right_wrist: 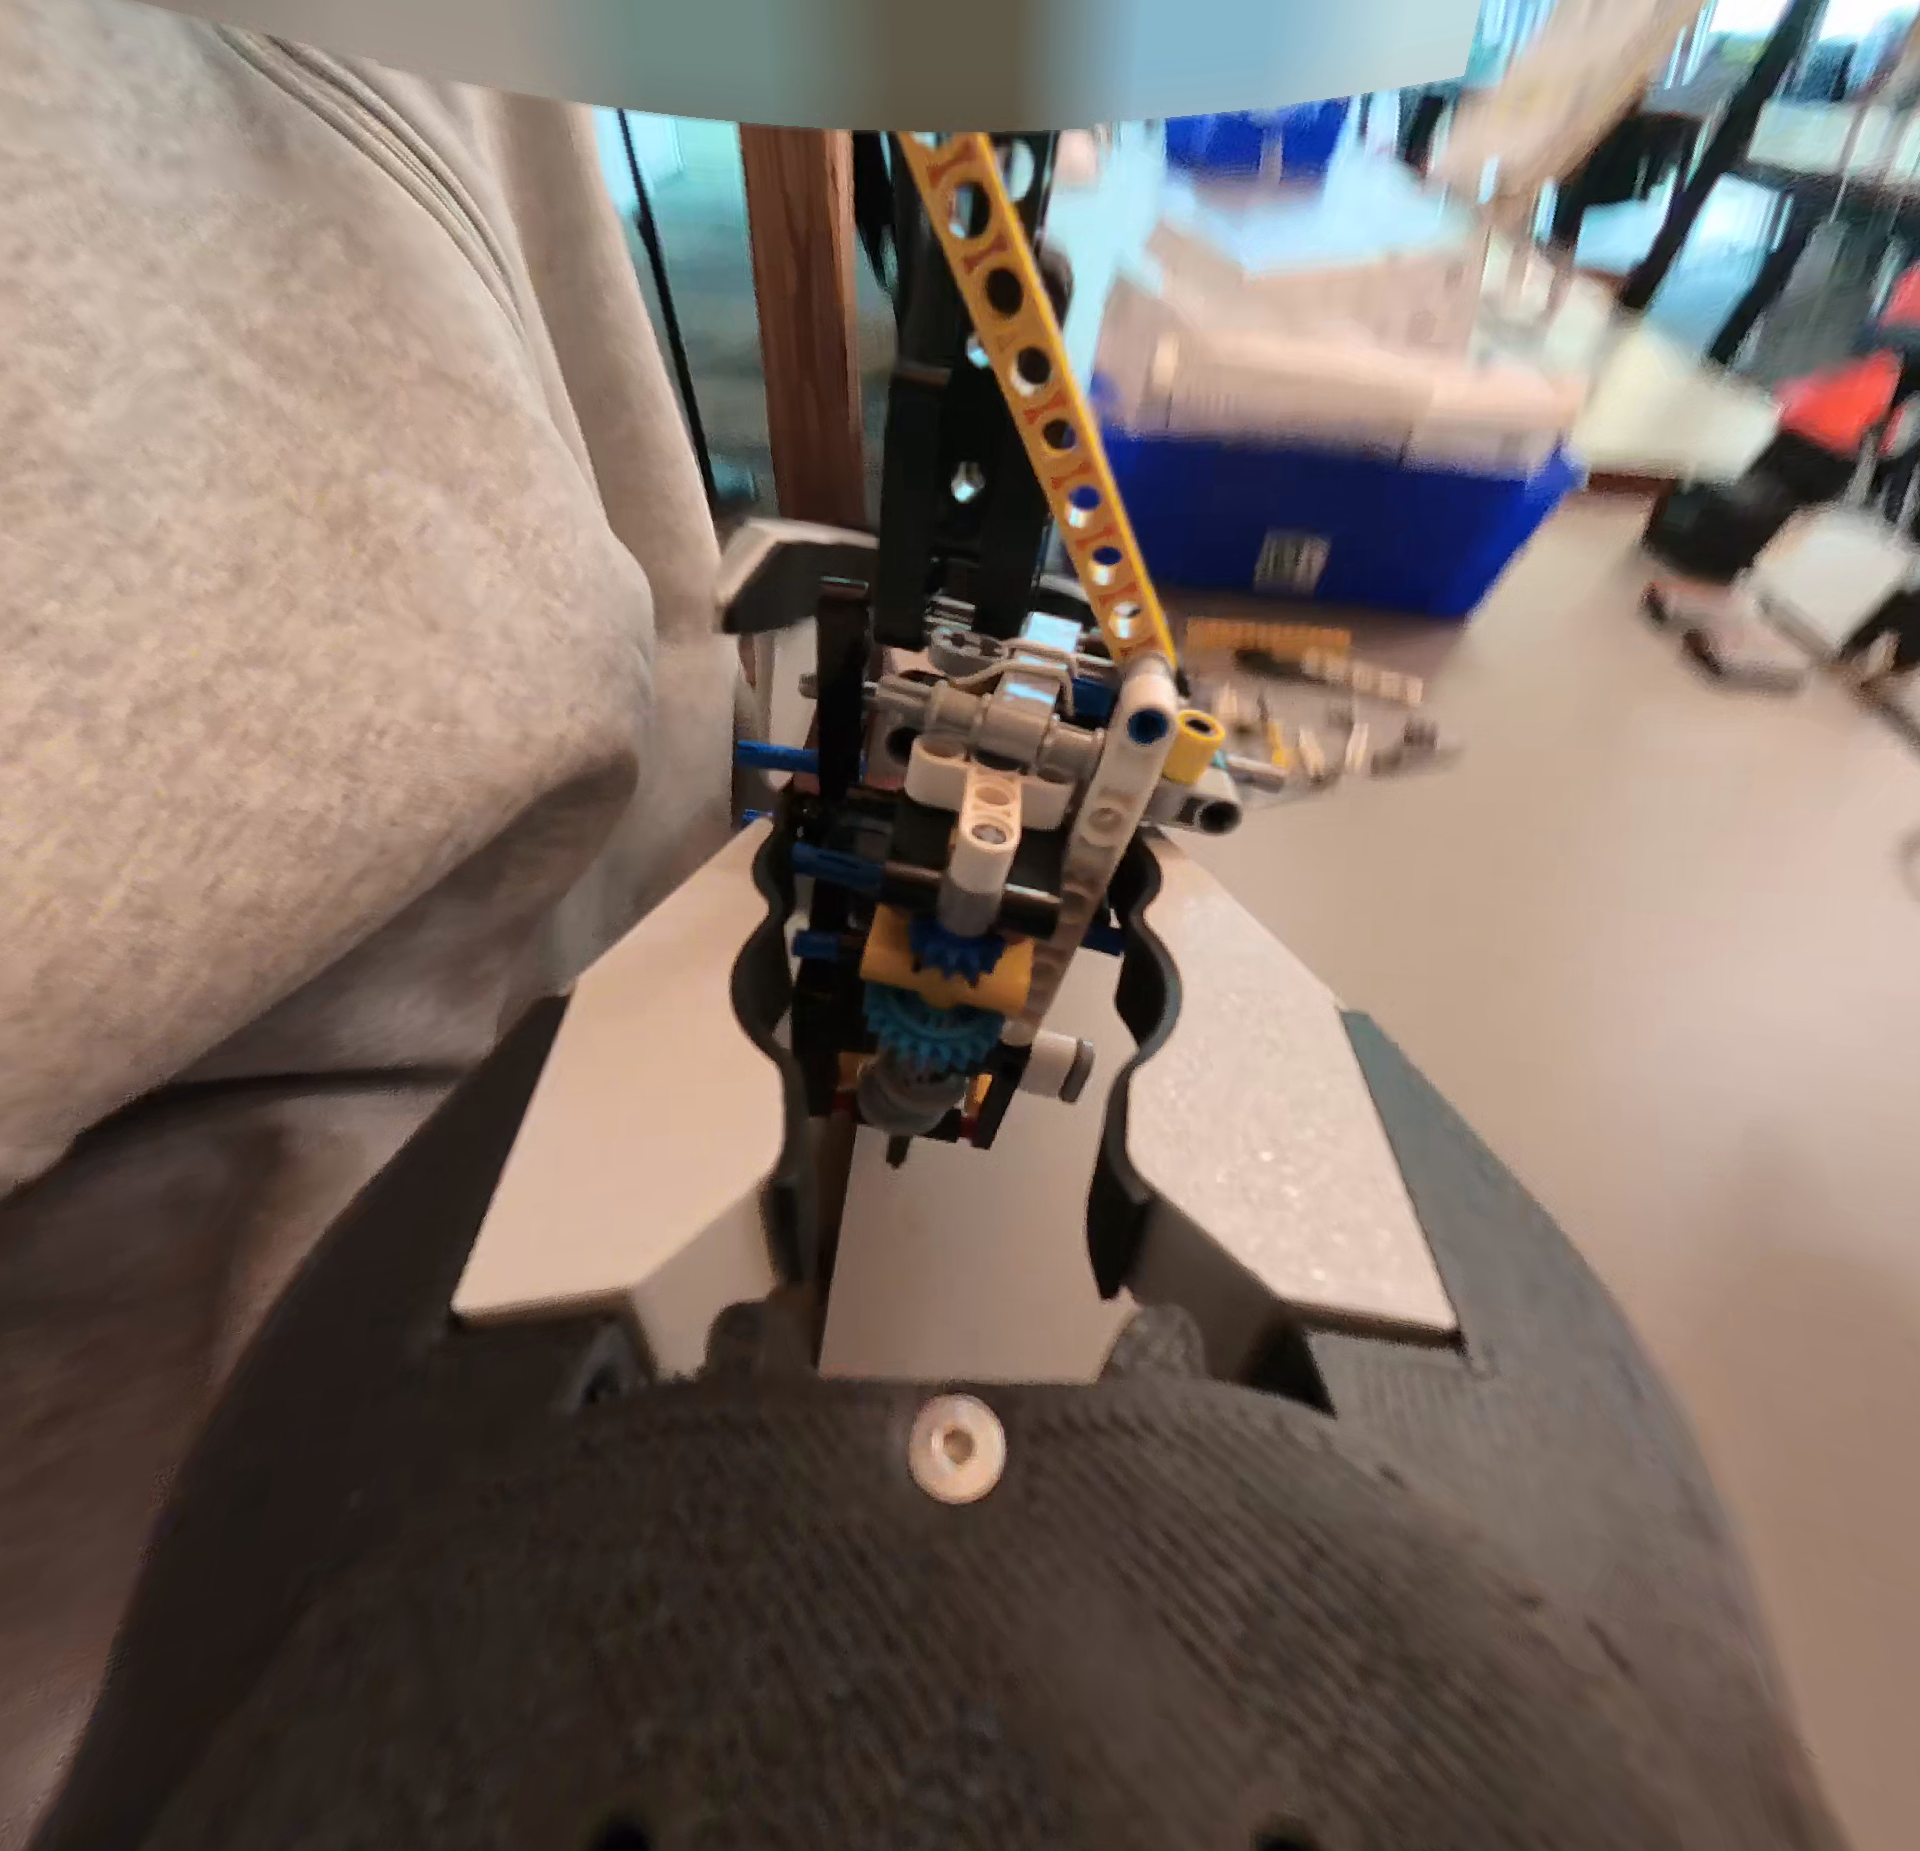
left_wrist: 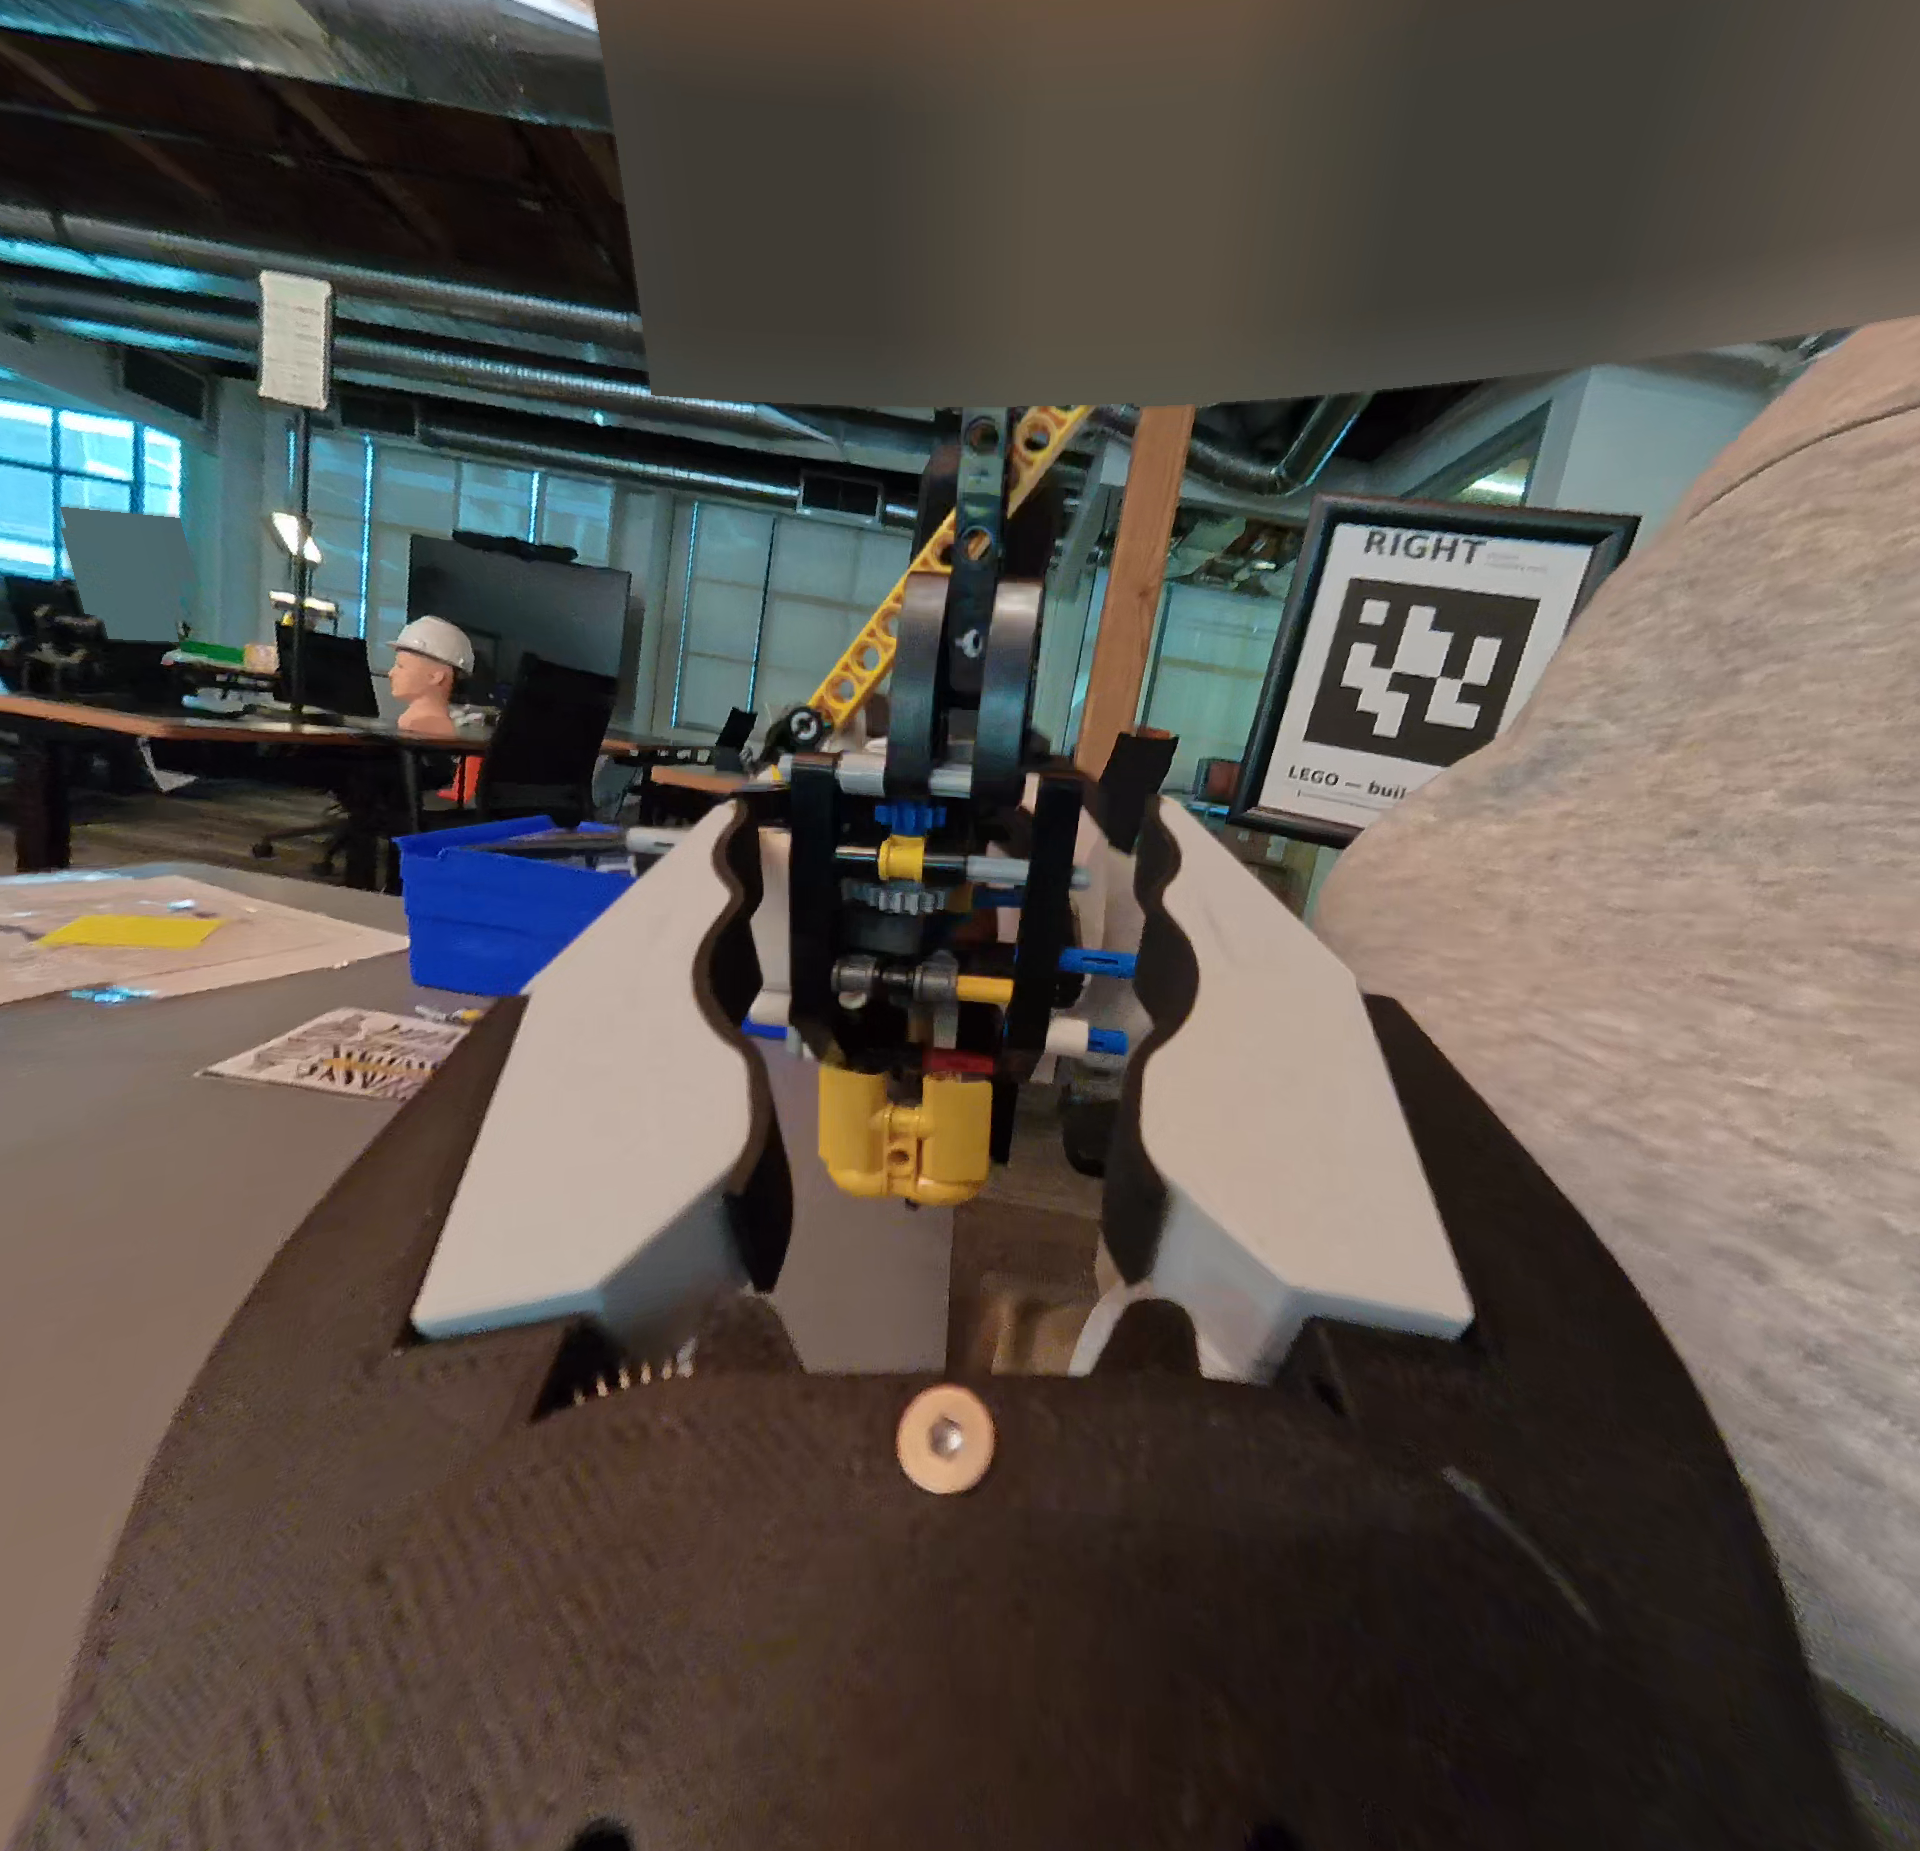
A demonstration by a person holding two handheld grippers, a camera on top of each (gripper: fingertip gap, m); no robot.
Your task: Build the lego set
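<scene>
A partly built lego model (left_wrist: 914, 980) of black beams, gears, blue pins and a yellow base piece stands upright between my left gripper's (left_wrist: 948, 825) grey fingers, above the table. A long yellow holed beam (left_wrist: 883, 638) slants up from it. The jaws are closed onto its sides. In the right wrist view the same model (right_wrist: 977, 866) sits between my right gripper's (right_wrist: 953, 851) fingers, which grip it from the opposite side. The yellow beam (right_wrist: 1039, 399) rises above. The model's top is hidden by a blurred patch.
A blue bin (left_wrist: 488, 908) stands on the grey table (left_wrist: 156, 1230), with papers (left_wrist: 156, 928) and a printed sheet (left_wrist: 343, 1053) to the left. A framed marker sign (left_wrist: 1423, 658) is at the back right. Loose pieces (right_wrist: 1320, 700) lie before another blue bin (right_wrist: 1330, 513). A grey sleeve (right_wrist: 260, 554) is close by.
</scene>
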